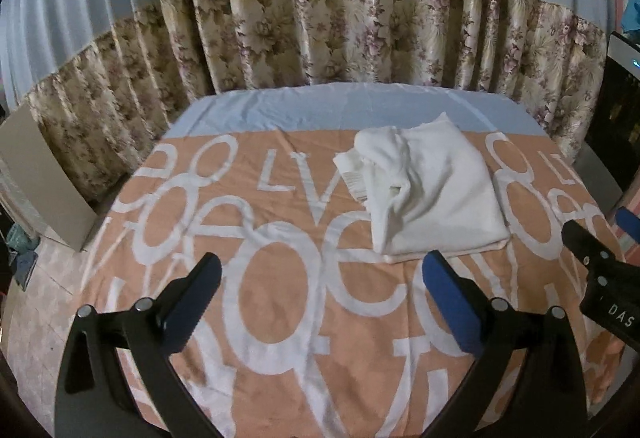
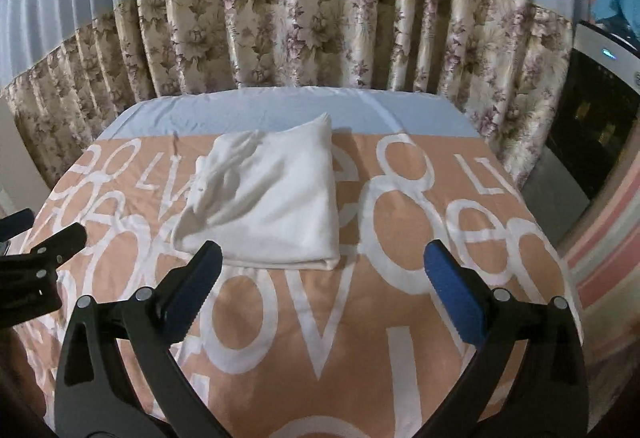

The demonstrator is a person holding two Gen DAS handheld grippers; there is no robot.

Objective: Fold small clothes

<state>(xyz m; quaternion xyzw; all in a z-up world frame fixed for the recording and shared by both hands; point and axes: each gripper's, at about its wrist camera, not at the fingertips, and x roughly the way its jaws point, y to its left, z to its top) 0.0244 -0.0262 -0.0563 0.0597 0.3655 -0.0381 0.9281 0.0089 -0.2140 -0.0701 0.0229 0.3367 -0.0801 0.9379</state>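
Observation:
A white garment [image 1: 432, 189] lies folded into a rough rectangle on the orange-and-white lettered cover [image 1: 288, 310], with a label showing at its left edge. It also shows in the right wrist view [image 2: 276, 205]. My left gripper [image 1: 322, 270] is open and empty, hovering over the cover just short of the garment's near edge. My right gripper [image 2: 324, 258] is open and empty, close to the garment's near edge. The right gripper shows at the right edge of the left wrist view [image 1: 600, 266]. The left gripper shows at the left edge of the right wrist view [image 2: 36, 254].
A pale blue sheet [image 1: 344, 109] covers the far end of the bed. Floral curtains [image 1: 320, 29] hang right behind it. A cardboard box [image 1: 44, 181] stands on the floor at left. A dark appliance [image 2: 592, 109] stands at right.

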